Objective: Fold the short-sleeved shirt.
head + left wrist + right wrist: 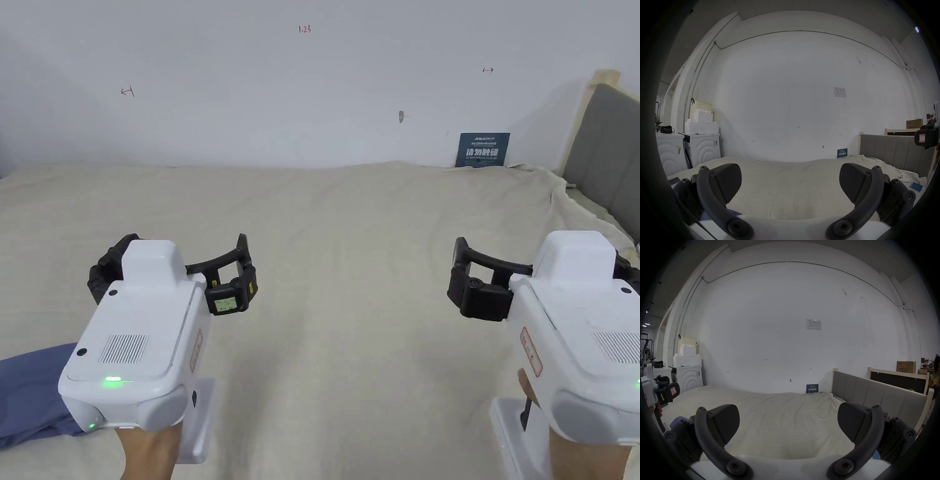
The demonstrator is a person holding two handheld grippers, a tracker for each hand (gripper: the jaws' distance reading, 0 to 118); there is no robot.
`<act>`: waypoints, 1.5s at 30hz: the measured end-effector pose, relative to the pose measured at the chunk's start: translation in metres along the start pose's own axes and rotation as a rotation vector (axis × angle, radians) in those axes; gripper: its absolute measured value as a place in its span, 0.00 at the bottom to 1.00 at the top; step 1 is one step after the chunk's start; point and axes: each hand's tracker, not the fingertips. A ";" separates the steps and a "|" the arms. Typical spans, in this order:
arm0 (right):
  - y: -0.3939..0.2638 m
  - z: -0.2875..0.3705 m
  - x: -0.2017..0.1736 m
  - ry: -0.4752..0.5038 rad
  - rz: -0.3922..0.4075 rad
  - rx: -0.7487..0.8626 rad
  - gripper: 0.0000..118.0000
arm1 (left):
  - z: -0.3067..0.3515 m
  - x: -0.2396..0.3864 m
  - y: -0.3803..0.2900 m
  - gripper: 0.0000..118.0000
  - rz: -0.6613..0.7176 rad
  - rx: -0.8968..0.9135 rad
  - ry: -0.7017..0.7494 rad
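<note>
A blue garment, seemingly the shirt (31, 390), lies bunched at the near left edge of the beige bed sheet (350, 237); only part of it is in frame. My left gripper (178, 265) hovers just right of and above it, jaws wide apart and empty. My right gripper (550, 272) hangs over the right side of the bed, also open and empty. In the left gripper view the left gripper (790, 183) shows bare sheet between its pads, with a sliver of blue cloth (734, 212) below. In the right gripper view the right gripper (788, 421) shows the same, with blue cloth (676, 420) at left.
A grey padded headboard (606, 156) bounds the bed on the right; a white wall runs along the far side, with a small blue sign (482, 150) leaning on it. A white controller (903, 177) and a phone (916, 186) lie near the headboard. White appliances (703, 149) stand left.
</note>
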 end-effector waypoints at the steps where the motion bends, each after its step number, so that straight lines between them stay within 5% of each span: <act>1: 0.000 0.000 0.000 -0.002 0.000 0.000 1.00 | 0.000 0.000 0.000 1.00 -0.001 0.001 0.000; 6: 0.001 -0.002 0.000 -0.012 -0.024 -0.024 1.00 | 0.001 -0.001 0.001 1.00 0.001 -0.002 0.000; 16: 0.019 -0.018 0.006 -0.136 -0.274 -0.418 0.99 | 0.002 -0.003 0.003 1.00 0.011 0.000 -0.008; 21: 0.032 -0.015 -0.002 -0.158 -0.265 -0.511 0.99 | 0.002 -0.002 0.003 1.00 0.009 -0.003 -0.014; 37: 0.026 -0.026 -0.008 -0.154 -0.212 -0.462 0.99 | 0.002 -0.001 0.003 1.00 0.008 0.003 -0.016; 45: 0.012 -0.026 0.000 -0.107 -0.150 -0.277 0.99 | 0.003 -0.002 0.003 1.00 0.007 0.006 -0.011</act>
